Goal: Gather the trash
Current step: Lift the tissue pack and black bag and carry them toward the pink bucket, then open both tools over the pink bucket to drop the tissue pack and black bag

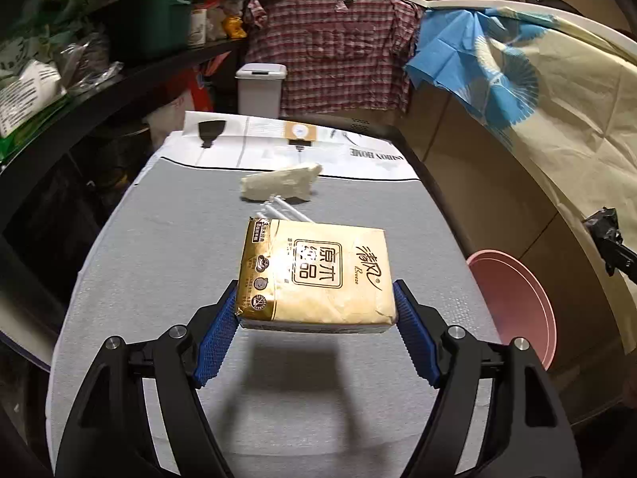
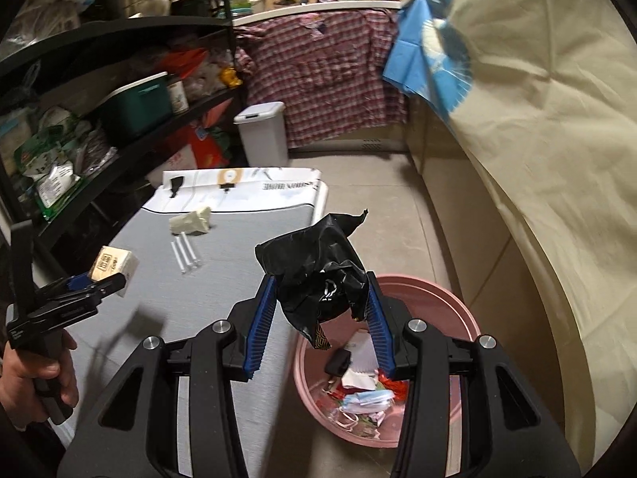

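Observation:
My left gripper (image 1: 316, 306) is shut on a gold tissue pack (image 1: 314, 275) and holds it above the grey table mat (image 1: 159, 263). The pack also shows in the right wrist view (image 2: 113, 265), held by the left gripper (image 2: 99, 283). My right gripper (image 2: 320, 298) is shut on a crumpled black plastic bag (image 2: 318, 271), held above the near rim of the pink basin (image 2: 438, 302), which holds several pieces of trash. A crumpled white tissue (image 1: 280, 186) and white straws (image 1: 284, 213) lie on the mat beyond the pack.
The pink basin (image 1: 513, 302) stands on the floor right of the table. A white lidded bin (image 1: 260, 89) stands beyond the table's far end. Black shelves (image 1: 79, 91) with clutter run along the left. A cloth-covered counter (image 1: 557, 127) is on the right.

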Tool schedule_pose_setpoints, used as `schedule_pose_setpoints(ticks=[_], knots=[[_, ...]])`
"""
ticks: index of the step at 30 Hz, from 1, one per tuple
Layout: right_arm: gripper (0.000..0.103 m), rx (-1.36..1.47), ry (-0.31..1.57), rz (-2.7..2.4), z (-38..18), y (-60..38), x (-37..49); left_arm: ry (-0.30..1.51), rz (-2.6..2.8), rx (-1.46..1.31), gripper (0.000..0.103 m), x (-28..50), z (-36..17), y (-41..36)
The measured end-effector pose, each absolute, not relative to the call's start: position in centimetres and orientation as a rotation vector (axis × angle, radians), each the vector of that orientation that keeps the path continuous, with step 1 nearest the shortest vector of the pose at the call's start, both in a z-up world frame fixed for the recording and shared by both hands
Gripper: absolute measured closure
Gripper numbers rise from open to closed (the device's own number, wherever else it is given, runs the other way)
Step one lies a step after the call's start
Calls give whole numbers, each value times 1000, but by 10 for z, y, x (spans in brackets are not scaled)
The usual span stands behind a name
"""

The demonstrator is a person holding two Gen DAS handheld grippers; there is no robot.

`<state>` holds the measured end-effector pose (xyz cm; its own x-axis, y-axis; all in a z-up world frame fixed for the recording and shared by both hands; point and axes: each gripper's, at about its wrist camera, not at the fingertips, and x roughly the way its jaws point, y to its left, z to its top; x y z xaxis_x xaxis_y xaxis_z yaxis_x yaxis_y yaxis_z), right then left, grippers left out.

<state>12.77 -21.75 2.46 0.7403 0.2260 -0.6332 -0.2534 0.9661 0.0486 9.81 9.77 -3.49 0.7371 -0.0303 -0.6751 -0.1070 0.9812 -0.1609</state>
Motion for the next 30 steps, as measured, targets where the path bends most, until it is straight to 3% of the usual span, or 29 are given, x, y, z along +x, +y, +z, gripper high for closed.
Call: schedule_pose_setpoints(ticks=[30], knots=[[58,61,730,133,8,-278,141,759,-97,-151,31,130,-36,-3]])
